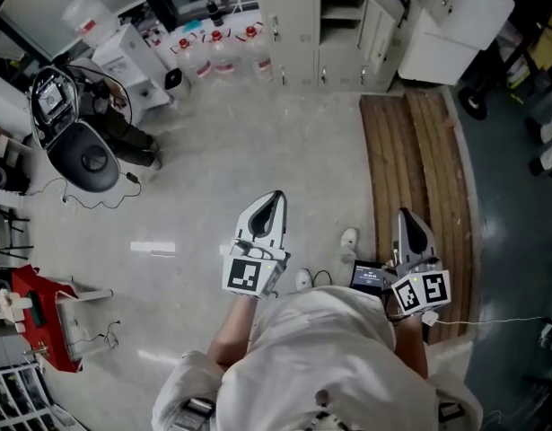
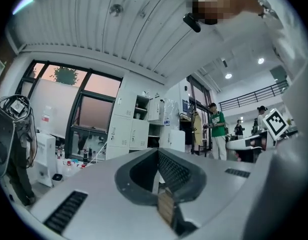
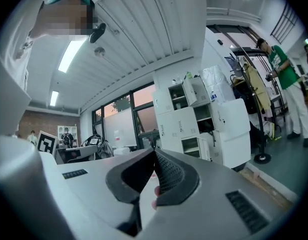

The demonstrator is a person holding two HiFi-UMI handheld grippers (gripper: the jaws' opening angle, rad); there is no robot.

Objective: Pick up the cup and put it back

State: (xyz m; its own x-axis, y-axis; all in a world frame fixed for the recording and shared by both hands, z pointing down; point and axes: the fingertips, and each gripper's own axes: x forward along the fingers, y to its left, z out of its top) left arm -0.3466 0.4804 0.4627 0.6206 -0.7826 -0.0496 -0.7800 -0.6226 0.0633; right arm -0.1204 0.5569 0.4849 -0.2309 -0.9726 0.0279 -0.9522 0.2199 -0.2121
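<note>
Pale concrete floor is lying below you in the head view, where you are holding the left gripper (image 1: 276, 196) and the right gripper (image 1: 404, 214) out level. In the left gripper view, its jaws are pressing together on nothing, facing white lockers (image 2: 131, 126). In the right gripper view, the jaws are likewise clenching empty. No view is showing the cup.
</note>
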